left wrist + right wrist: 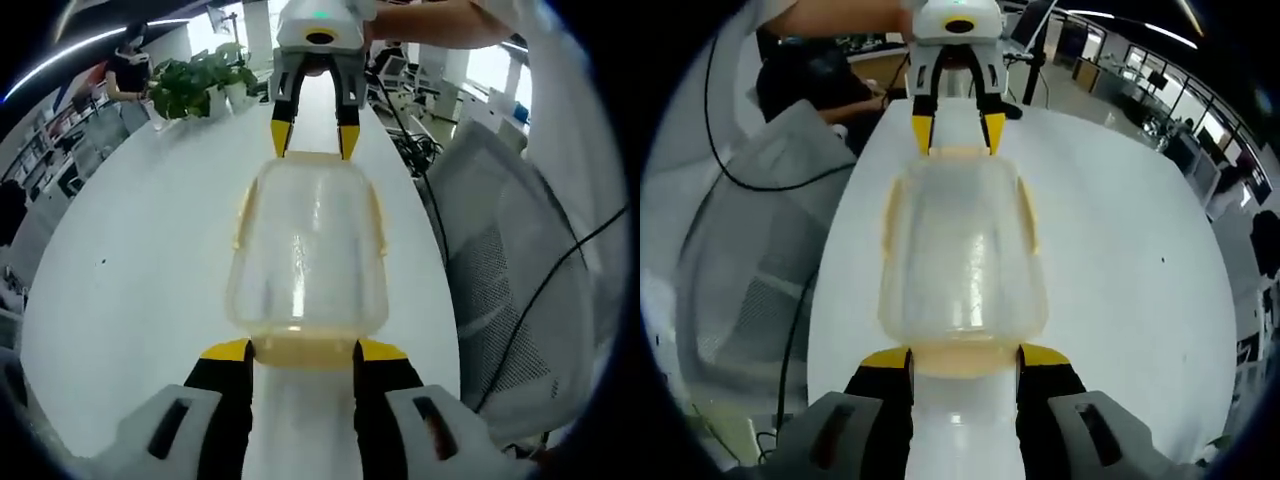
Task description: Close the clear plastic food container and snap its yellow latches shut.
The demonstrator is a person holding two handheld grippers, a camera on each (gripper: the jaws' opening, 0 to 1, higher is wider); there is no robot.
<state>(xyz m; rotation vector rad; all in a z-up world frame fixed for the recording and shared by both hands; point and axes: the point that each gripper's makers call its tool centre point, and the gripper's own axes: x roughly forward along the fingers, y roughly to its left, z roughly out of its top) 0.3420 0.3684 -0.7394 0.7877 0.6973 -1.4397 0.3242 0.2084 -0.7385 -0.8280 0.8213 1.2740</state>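
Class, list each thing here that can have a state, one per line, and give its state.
container: lid on, resting on the white table, held from both ends
latches: yellow, whether snapped cannot be told
left gripper: open, jaws at the near end latch
right gripper: open, jaws at the opposite end latch

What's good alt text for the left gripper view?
A clear container with yellow latches lies on a white table, between the left gripper at its near end and the right gripper at its far end. A mesh chair stands beside the table.
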